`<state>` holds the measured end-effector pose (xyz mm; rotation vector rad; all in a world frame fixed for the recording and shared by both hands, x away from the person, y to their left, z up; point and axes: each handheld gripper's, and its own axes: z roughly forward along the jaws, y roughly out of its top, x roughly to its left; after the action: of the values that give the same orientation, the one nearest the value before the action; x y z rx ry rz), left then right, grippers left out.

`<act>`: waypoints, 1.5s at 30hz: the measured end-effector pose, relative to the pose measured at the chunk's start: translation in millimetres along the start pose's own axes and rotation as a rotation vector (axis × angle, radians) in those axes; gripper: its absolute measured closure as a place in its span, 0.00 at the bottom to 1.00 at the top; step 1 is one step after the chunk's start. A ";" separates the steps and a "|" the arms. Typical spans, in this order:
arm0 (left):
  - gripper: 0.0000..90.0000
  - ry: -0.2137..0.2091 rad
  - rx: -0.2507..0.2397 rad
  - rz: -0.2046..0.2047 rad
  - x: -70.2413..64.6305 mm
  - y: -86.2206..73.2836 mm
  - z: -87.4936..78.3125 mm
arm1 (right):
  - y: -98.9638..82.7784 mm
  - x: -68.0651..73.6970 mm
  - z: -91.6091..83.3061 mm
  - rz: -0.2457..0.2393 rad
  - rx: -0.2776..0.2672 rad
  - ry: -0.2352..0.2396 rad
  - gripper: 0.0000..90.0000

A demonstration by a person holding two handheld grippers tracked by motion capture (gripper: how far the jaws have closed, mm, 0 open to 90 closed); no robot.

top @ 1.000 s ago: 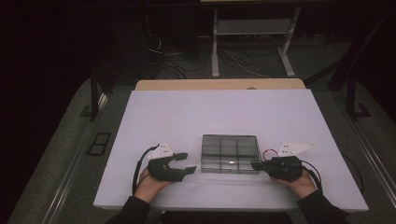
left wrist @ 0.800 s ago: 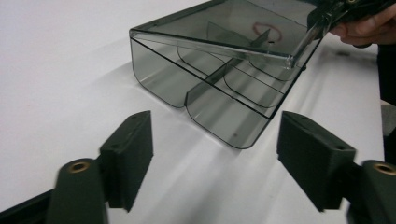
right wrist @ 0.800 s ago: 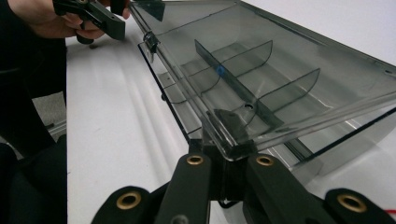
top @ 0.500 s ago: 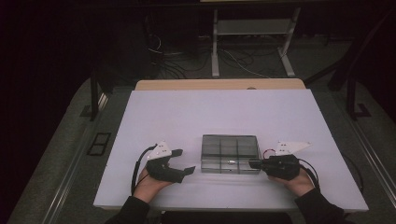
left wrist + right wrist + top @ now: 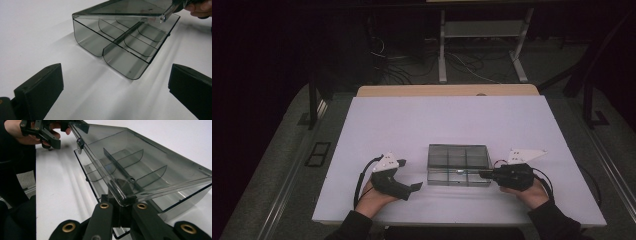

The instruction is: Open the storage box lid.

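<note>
Right hand-held gripper [image 5: 121, 202] clamps box lid [image 5: 140, 162] edge, lid lifted; no readable writing.

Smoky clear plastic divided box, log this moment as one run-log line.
right gripper: shut on hinged lid edge, lid raised | left gripper: open, short of smoky clear plastic divided box | box on white table

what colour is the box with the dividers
Smoky grey, see-through plastic box, with its lid the same tint; clearest in the left gripper view.
</note>
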<state>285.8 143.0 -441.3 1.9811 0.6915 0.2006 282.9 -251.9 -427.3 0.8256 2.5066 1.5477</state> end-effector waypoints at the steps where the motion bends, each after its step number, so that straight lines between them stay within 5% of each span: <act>1: 0.00 0.000 0.003 0.005 0.1 0.1 0.1 | 0.6 -0.3 -0.3 0.000 0.001 0.001 0.99; 45: 0.00 0.003 -0.024 0.032 -2.1 0.3 0.6 | 25.5 -8.7 -8.8 -0.015 -0.062 -0.003 0.99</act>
<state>284.4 141.3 -440.9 1.9704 0.6571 0.2306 297.5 -254.4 -403.1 0.7983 2.4435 1.6100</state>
